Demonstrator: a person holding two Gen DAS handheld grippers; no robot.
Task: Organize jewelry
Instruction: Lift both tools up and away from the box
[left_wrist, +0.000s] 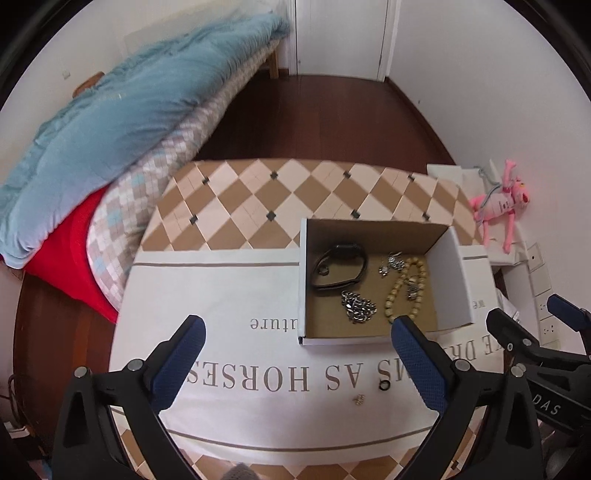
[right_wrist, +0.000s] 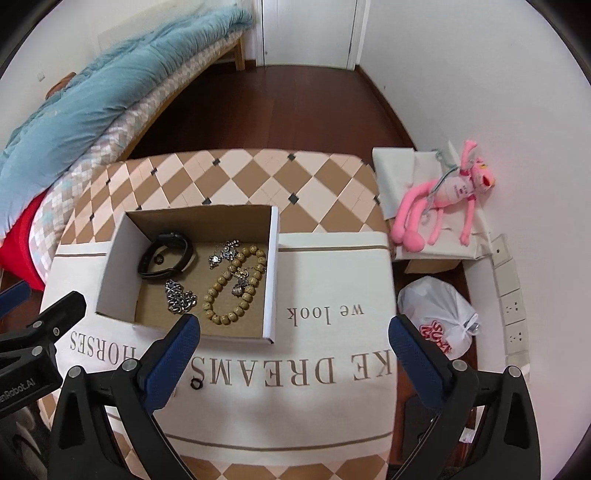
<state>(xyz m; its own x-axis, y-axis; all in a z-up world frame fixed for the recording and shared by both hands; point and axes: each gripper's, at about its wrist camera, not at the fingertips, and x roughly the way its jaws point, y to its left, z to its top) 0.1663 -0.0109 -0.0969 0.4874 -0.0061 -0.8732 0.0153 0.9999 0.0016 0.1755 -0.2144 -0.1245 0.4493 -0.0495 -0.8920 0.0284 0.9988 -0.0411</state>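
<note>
An open cardboard box (left_wrist: 303, 280) (right_wrist: 114, 266) stands on the table. It holds a black wristband (left_wrist: 341, 267) (right_wrist: 166, 256), a silver chain (left_wrist: 357, 307) (right_wrist: 180, 297), a wooden bead bracelet (left_wrist: 402, 291) (right_wrist: 232, 286) and small silver pieces (left_wrist: 389, 263) (right_wrist: 223, 253). A small black ring (left_wrist: 385, 384) (right_wrist: 195, 384) and a tiny gold piece (left_wrist: 358, 398) lie on the cloth in front of the box. My left gripper (left_wrist: 295, 365) is open and empty, hovering before the box. My right gripper (right_wrist: 295, 363) is open and empty, to the right of the box.
A white cloth with printed letters (left_wrist: 236, 302) (right_wrist: 332, 354) covers a checkered table (left_wrist: 258, 192). A bed with a blue quilt (left_wrist: 122, 110) is to the left. A pink plush toy (right_wrist: 443, 195) and a white plastic bag (right_wrist: 439, 314) lie to the right.
</note>
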